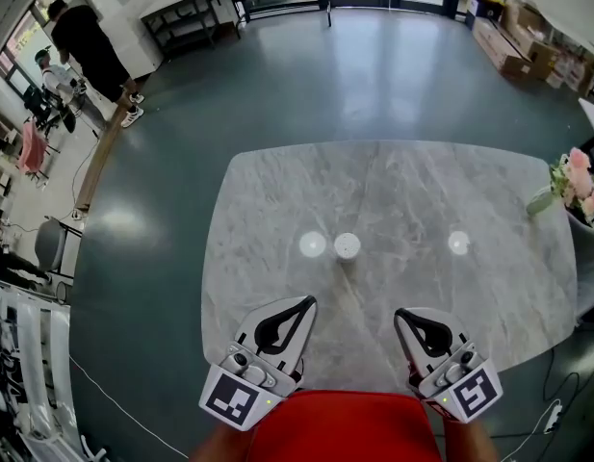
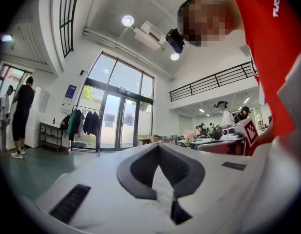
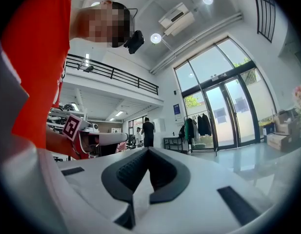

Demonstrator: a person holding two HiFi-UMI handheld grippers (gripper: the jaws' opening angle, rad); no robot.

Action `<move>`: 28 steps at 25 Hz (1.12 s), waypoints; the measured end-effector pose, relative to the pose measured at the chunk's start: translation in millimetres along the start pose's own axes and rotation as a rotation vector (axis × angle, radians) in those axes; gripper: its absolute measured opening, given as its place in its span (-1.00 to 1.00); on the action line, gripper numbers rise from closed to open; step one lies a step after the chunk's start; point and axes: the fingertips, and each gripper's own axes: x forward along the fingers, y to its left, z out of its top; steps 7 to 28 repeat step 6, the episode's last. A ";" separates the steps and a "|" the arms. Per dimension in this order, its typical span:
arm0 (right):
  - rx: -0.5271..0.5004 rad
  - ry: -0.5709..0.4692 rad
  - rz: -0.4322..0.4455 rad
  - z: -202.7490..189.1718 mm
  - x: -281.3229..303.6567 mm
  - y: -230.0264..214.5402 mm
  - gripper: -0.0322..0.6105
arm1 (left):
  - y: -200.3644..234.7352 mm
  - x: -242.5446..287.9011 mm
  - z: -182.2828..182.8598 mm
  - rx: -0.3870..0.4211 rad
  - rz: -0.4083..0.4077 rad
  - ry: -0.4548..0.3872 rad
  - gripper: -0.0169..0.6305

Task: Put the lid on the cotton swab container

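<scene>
A small white round container (image 1: 347,246) stands near the middle of the grey marble table (image 1: 489,287). Just left of it is a bright round patch (image 1: 312,244), and another (image 1: 458,243) lies to the right; I cannot tell whether either is a lid or glare. My left gripper (image 1: 310,302) and right gripper (image 1: 400,314) rest low at the table's near edge, well short of the container, both shut and empty. In the left gripper view the gripper (image 2: 158,145) has its jaws meeting at the tip. The right gripper view shows the same of the gripper (image 3: 148,150). Neither gripper view shows the table.
Pink flowers (image 1: 578,183) stand at the table's right edge. A person (image 1: 92,46) stands far off at the upper left by racks. Cardboard boxes (image 1: 513,41) line the far right wall. A white cable (image 1: 552,417) trails on the floor at lower right.
</scene>
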 end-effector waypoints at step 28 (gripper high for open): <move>0.007 -0.022 -0.008 5.8 4.9 -2.6 -0.85 | 6.4 -0.6 1.1 -0.002 0.007 0.000 -0.90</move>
